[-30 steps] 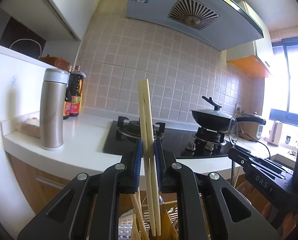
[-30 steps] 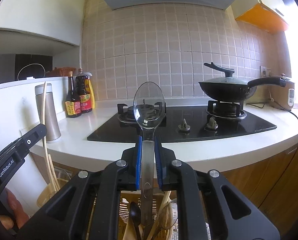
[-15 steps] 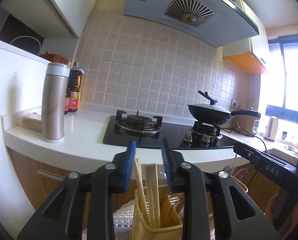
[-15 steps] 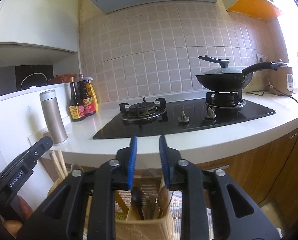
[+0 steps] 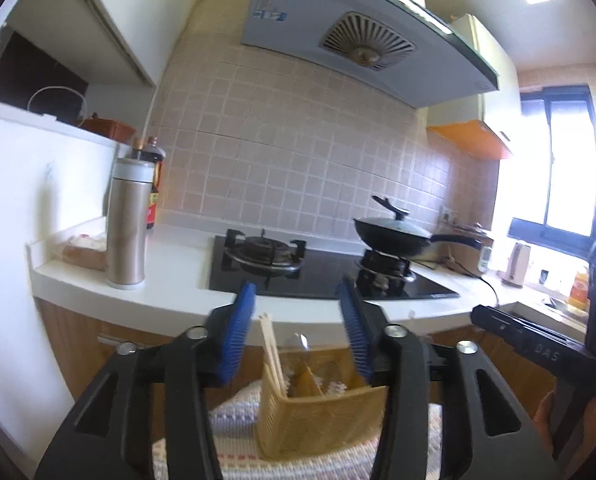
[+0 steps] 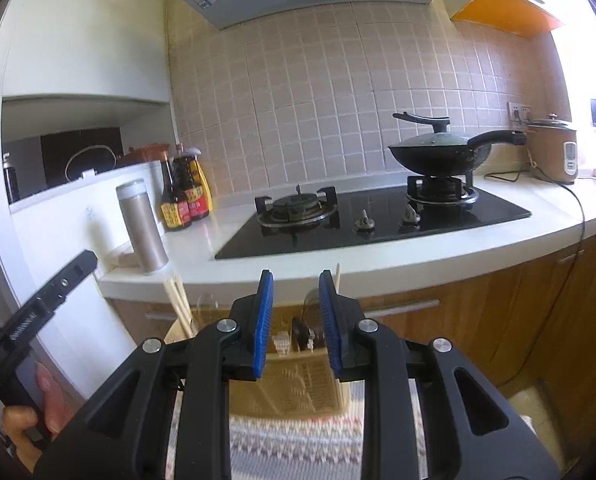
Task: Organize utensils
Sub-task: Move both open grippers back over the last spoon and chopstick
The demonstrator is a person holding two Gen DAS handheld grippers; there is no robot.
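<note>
Both grippers have let go and pulled back since a second ago: chopsticks (image 5: 273, 354) and spoon now sit in the woven utensil basket (image 5: 317, 420), no longer clamped. Left gripper (image 5: 298, 332) jaws spread wide, nothing between the blue pads, hanging above and just short of the basket. Right gripper (image 6: 296, 318) jaws parted a moderate gap, also empty, over the basket's near wall (image 6: 298, 384). Chopsticks stand tilted in the basket's left compartment; a clear-looking spoon bowl (image 5: 301, 344) pokes up beside them, blurred. More dark utensils (image 6: 301, 334) in the middle section, too blurred to name. Basket rests on a striped woven cloth (image 5: 234, 420), below the white counter (image 5: 178, 272). On the counter: steel flask (image 5: 126, 222), sauce bottles (image 6: 184, 196), black hob (image 6: 369, 220) with a lidded wok (image 6: 437, 152) on the right burner
</note>
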